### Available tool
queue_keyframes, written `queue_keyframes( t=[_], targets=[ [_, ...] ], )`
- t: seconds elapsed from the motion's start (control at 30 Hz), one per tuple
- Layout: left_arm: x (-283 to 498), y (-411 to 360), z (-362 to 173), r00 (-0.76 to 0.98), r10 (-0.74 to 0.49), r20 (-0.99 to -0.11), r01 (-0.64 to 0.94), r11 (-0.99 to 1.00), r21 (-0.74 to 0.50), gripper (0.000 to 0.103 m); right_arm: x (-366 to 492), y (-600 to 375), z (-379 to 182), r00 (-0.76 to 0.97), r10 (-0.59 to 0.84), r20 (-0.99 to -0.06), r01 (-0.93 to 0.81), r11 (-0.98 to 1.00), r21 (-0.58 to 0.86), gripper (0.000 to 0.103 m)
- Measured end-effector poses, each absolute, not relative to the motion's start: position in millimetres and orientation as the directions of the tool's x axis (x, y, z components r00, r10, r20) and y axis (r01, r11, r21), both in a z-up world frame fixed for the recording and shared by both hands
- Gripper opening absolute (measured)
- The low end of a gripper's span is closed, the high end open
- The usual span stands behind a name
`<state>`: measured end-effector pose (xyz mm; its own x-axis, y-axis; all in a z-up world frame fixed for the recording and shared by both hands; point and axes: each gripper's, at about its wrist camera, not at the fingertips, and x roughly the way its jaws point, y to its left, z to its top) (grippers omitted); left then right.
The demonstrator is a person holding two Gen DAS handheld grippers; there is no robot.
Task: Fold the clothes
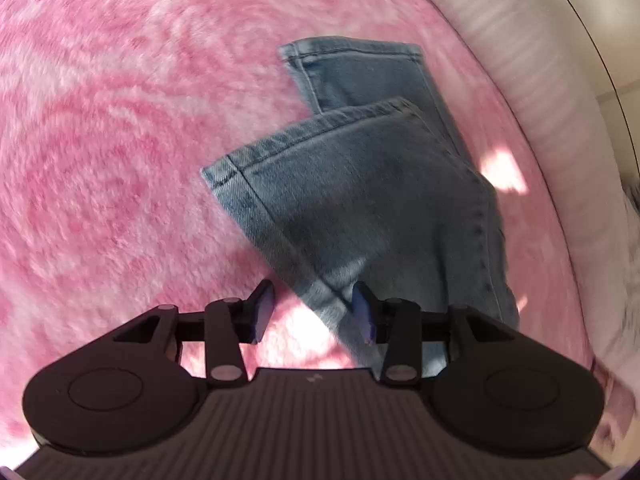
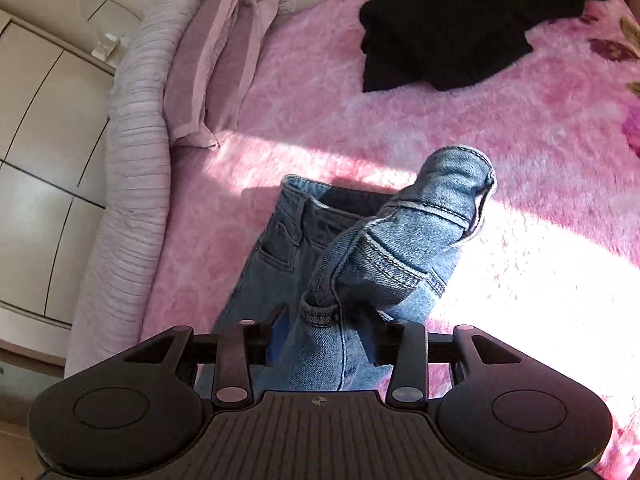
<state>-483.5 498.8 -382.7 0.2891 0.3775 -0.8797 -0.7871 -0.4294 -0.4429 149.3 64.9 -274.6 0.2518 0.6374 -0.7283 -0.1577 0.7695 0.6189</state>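
Jeans (image 1: 360, 184) on pink fluffy blanket (image 1: 120, 140); pillows (image 2: 216, 68), cabinets (image 2: 36, 128) at the edge. My left gripper (image 1: 314, 312) and right gripper (image 2: 328, 340) both spread, pinching nothing.

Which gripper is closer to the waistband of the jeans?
Right. The right gripper straddles denim just below the waistband, jaws open. The left gripper is at the leg end, near the hems, with no waistband in its view.

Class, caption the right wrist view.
Open right gripper over rumpled blue jeans on a pink blanket.
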Motion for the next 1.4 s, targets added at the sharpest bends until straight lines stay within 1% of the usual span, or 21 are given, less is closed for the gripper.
queue_keyframes(
  t=[0.03,0.07,0.1,0.13,0.2,0.23,0.27,0.3,0.4,0.5,0.53,0.6,0.67,0.7,0.73,0.8,0.87,0.97,1.17,1.23,1.4],
  targets=[
    [-483,500,-382,0.284,0.388,-0.877,-0.774,-0.448,-0.449,0.039,149,63,-277,0.254,0.637,-0.728,-0.141,0.769,0.623,0.045],
    [-482,501,-379,0.274,0.394,-0.877,-0.775,-0.449,-0.444,0.031,150,61,-281,0.255,0.639,-0.726,-0.118,0.766,0.632,0.047],
    [-481,502,-376,0.264,0.401,-0.877,-0.778,-0.449,-0.44,0.018,151,59,-284,0.256,0.641,-0.724,-0.094,0.762,0.641,0.048],
    [-483,504,-372,0.263,0.412,-0.873,-0.79,-0.427,-0.439,0.007,152,56,-287,0.257,0.648,-0.717,-0.065,0.752,0.656,0.048],
    [-486,505,-361,0.258,0.439,-0.861,-0.804,-0.396,-0.443,0.007,152,49,-289,0.27,0.661,-0.7,-0.022,0.731,0.682,0.045],
    [-488,503,-351,0.256,0.465,-0.847,-0.812,-0.372,-0.45,0.006,153,46,-289,0.279,0.665,-0.693,-0.005,0.723,0.691,0.026],
    [-488,499,-338,0.251,0.492,-0.834,-0.831,-0.332,-0.446,0.006,152,43,-288,0.282,0.671,-0.685,0.002,0.714,0.7,0.018],
    [-488,494,-322,0.244,0.521,-0.818,-0.858,-0.278,-0.433,0.005,151,41,-285,0.279,0.676,-0.682,-0.007,0.712,0.702,0.014],
    [-506,463,-272,0.212,0.588,-0.781,-0.91,-0.172,-0.376,0.005,145,29,-272,0.263,0.68,-0.684,-0.039,0.716,0.697,0.01],
    [-559,422,-234,0.166,0.6,-0.783,-0.921,-0.189,-0.34,0.006,138,5,-260,0.198,0.692,-0.694,-0.063,0.716,0.695,0.009],
    [-578,406,-224,0.149,0.603,-0.784,-0.929,-0.187,-0.32,0.007,135,-4,-257,0.17,0.692,-0.701,-0.075,0.719,0.691,0.009],
    [-603,376,-226,0.058,0.56,-0.827,-0.967,-0.175,-0.187,0.009,125,-18,-262,0.068,0.659,-0.75,-0.122,0.751,0.649,0.01],
    [-622,346,-240,-0.063,0.484,-0.873,-0.977,-0.21,-0.046,0.012,115,-31,-273,-0.018,0.589,-0.808,-0.171,0.794,0.583,0.018],
    [-631,332,-252,-0.099,0.44,-0.893,-0.97,-0.244,-0.012,0.012,112,-37,-279,-0.02,0.535,-0.845,-0.181,0.829,0.529,0.03],
    [-639,318,-263,-0.116,0.397,-0.91,-0.96,-0.281,0.0,0.015,108,-42,-285,-0.022,0.479,-0.878,-0.191,0.86,0.474,0.036],
    [-646,292,-279,-0.158,0.357,-0.921,-0.933,-0.359,0.022,0.014,102,-53,-298,-0.022,0.361,-0.932,-0.21,0.91,0.357,0.038],
    [-647,269,-288,-0.204,0.342,-0.917,-0.914,-0.403,0.053,0.014,101,-61,-305,-0.026,0.344,-0.939,-0.208,0.917,0.341,0.038],
    [-643,246,-287,-0.24,0.343,-0.908,-0.904,-0.419,0.081,0.015,106,-68,-306,-0.011,0.387,-0.922,-0.191,0.905,0.381,0.038],
    [-644,226,-274,-0.238,0.392,-0.889,-0.904,-0.424,0.055,0.017,116,-77,-313,0.027,0.47,-0.882,-0.157,0.873,0.461,0.04],
    [-644,222,-269,-0.227,0.413,-0.882,-0.909,-0.414,0.04,0.017,118,-73,-318,0.033,0.459,-0.888,-0.161,0.879,0.449,0.04],
    [-653,214,-262,-0.179,0.45,-0.875,-0.926,-0.379,-0.005,0.027,114,-72,-315,0.029,0.454,-0.89,-0.2,0.875,0.44,0.04]
  ],
)
